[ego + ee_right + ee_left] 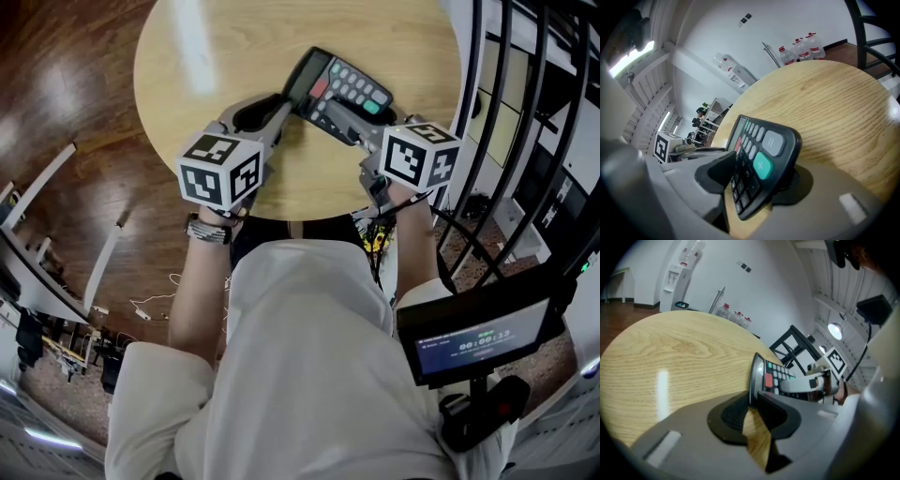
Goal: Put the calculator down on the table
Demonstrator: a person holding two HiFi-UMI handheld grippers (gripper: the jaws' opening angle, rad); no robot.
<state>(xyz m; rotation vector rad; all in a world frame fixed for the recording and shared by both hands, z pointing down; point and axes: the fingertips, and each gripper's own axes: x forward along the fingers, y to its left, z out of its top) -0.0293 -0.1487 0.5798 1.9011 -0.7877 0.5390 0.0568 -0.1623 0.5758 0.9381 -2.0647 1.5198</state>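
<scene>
Right gripper (pixel 740 176) clamped on the keypad end of the calculator (pixel 339 89); left gripper (pixel 752 404) closed on its display end. Calculator spans the two over the near-right part of the table (pixel 206 56), steeply tilted. Step in hand: set-down. Judgement: roll it flat, keys up, sink both ends together, let the back rest on the wood, then spread the jaws. Containers: red-capped clear bottles (pixel 799 48) far beyond the table; contents probably water, too small to confirm.

Screen (pixel 478 339) text too small to read; calculator (pixel 342 84) underside hidden
</scene>
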